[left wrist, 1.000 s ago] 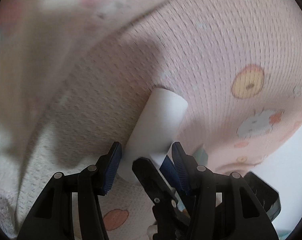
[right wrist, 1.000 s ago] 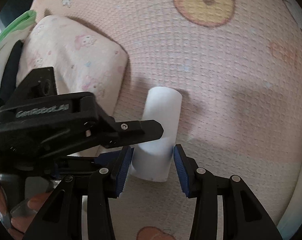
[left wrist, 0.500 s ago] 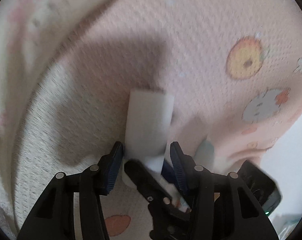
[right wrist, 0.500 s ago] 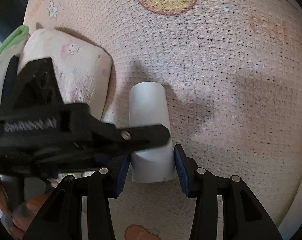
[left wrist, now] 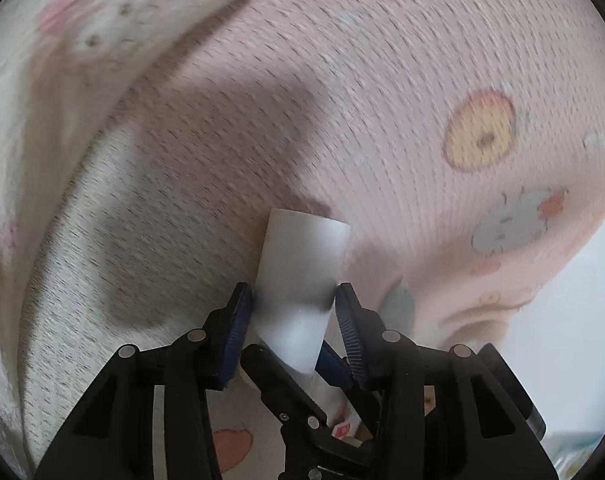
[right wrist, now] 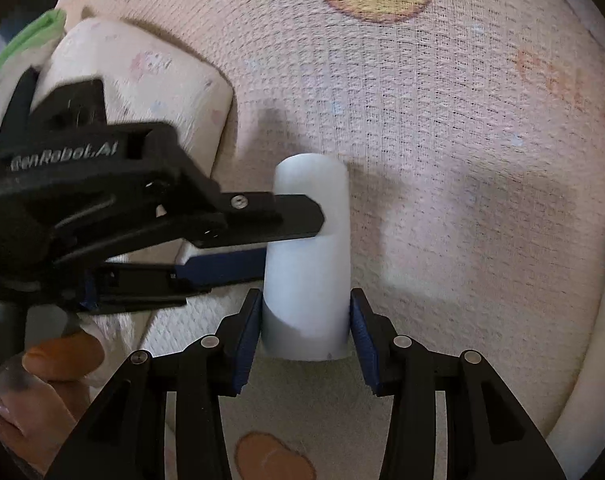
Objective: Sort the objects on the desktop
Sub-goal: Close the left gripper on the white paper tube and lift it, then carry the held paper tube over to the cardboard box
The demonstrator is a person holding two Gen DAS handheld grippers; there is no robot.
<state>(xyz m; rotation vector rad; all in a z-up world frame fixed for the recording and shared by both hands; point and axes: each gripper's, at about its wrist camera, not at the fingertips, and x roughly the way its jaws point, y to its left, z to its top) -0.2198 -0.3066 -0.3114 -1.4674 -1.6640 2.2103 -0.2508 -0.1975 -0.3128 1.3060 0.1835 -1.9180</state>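
White and smooth, the cylinder [right wrist: 308,256] lay on waffle-knit bedding [right wrist: 442,128], pinched by both hand-held grippers: right [right wrist: 304,324] at 6 o'clock, left [left wrist: 290,308], newly closed.

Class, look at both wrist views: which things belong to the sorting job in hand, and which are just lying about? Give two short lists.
In the job:
- white cylinder
- left gripper, shut on the cylinder
- right gripper, jaws at the cylinder's sides

Lying about:
- patterned pink blanket
- small cushion
- green item at the edge, unclear what it is
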